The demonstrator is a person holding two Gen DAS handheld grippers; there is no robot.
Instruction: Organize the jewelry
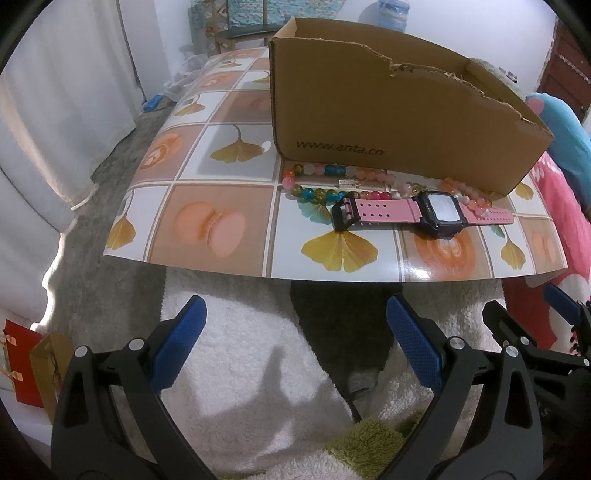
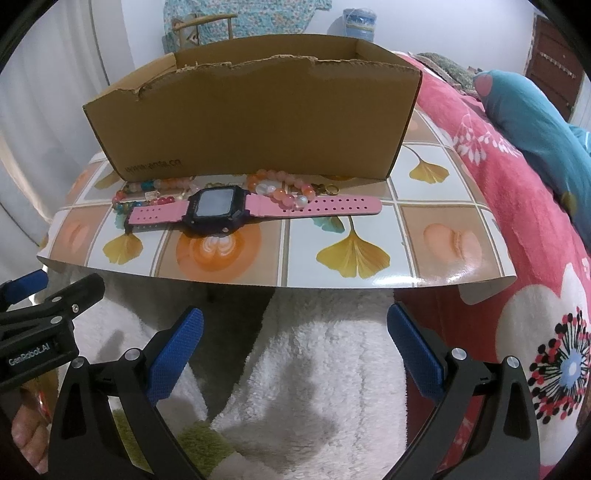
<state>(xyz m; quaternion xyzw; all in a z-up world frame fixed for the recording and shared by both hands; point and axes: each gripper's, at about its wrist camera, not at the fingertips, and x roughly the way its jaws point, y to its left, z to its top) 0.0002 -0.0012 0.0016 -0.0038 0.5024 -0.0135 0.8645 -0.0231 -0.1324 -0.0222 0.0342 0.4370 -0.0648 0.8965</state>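
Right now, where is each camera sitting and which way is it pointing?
Left wrist: on the left gripper, open, looking forward over white fleece at the watch, beads and cardboard box; right gripper at its right edge.
Right wrist: on the right gripper, open, facing likewise; left gripper at its left edge.
Shared: watch, beads, box.

1. A glossy patterned sheet (image 1: 229,155) with ginkgo leaves and macarons lies as a work surface.
2. A white fluffy blanket (image 2: 314,369) is below its near edge.
3. A pink floral bedcover (image 2: 535,258) lies on the right.
4. A teal pillow (image 2: 524,110) rests on the bedcover.
5. A red paper bag (image 1: 22,362) stands at the left.
6. A water jug (image 1: 393,14) stands far behind.
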